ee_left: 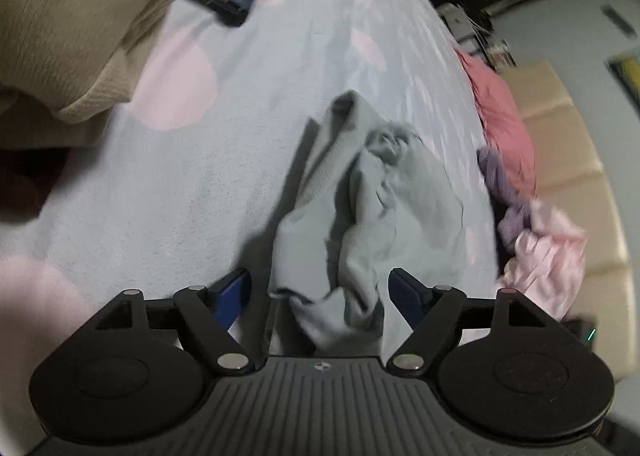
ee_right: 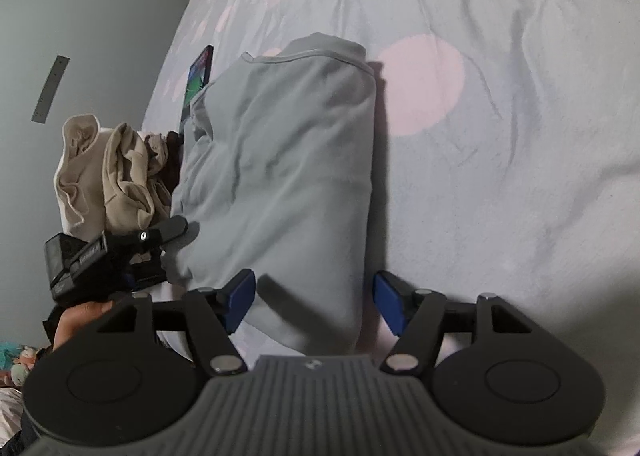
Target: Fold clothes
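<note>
A pale grey garment lies on the bed, crumpled at this end. Its near edge sits between the jaws of my left gripper, which is open, and both blue pads stand clear of the cloth. In the right wrist view the same grey garment looks like a thick folded bundle. My right gripper is open around the bundle's near end without pinching it. At the bundle's left side one of the left gripper's fingers shows, with a person's hand holding that tool.
The bed sheet is light blue with pink dots. A beige clothes pile and a lit phone lie left of the bundle. Pink and purple clothes are heaped at the bed's right edge, beside a beige padded surface.
</note>
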Demonstrator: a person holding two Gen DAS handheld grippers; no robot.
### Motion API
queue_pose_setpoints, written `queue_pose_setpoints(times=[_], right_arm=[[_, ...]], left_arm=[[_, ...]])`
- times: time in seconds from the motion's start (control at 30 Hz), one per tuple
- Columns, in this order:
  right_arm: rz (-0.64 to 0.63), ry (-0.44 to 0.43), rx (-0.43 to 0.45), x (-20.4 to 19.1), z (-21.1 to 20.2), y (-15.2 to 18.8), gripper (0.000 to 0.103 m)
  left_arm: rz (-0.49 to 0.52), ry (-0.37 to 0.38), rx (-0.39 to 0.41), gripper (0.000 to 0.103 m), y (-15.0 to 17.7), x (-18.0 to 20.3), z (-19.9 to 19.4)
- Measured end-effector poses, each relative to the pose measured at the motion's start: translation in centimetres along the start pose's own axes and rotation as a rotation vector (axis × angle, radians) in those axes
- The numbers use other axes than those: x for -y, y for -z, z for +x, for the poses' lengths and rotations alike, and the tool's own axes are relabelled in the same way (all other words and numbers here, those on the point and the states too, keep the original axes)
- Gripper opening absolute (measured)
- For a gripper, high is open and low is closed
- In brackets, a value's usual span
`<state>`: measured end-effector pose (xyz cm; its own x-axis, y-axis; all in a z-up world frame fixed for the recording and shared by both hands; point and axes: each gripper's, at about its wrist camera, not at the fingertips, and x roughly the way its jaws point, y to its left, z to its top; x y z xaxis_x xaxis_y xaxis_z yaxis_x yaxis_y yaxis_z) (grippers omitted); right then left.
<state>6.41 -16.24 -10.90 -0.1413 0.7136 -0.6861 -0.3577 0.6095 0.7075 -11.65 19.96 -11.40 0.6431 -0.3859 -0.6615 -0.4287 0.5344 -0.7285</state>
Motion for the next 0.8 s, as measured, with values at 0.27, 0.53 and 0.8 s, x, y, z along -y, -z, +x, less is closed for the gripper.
queue_pose_setpoints(times=[0.27, 0.53, 0.8], right_arm=[[0.063, -0.093, 0.068, 1.0, 1.0, 0.0, 0.07], [-0.012, -0.089, 0.085, -1.2, 0.5, -1.3, 0.021], [-0.049, -0.16, 0.158, -5.5, -5.0, -0.9, 0.021]], left_arm=[[0.022, 0.052, -0.067, 0.101, -1.1, 0.7, 2.7], [-0.064, 0.179, -0.086, 0.024, -0.4, -0.3, 2.8], [-0.024, 0.25, 0.001, 0.023, 1.0, 3.6, -2.5]])
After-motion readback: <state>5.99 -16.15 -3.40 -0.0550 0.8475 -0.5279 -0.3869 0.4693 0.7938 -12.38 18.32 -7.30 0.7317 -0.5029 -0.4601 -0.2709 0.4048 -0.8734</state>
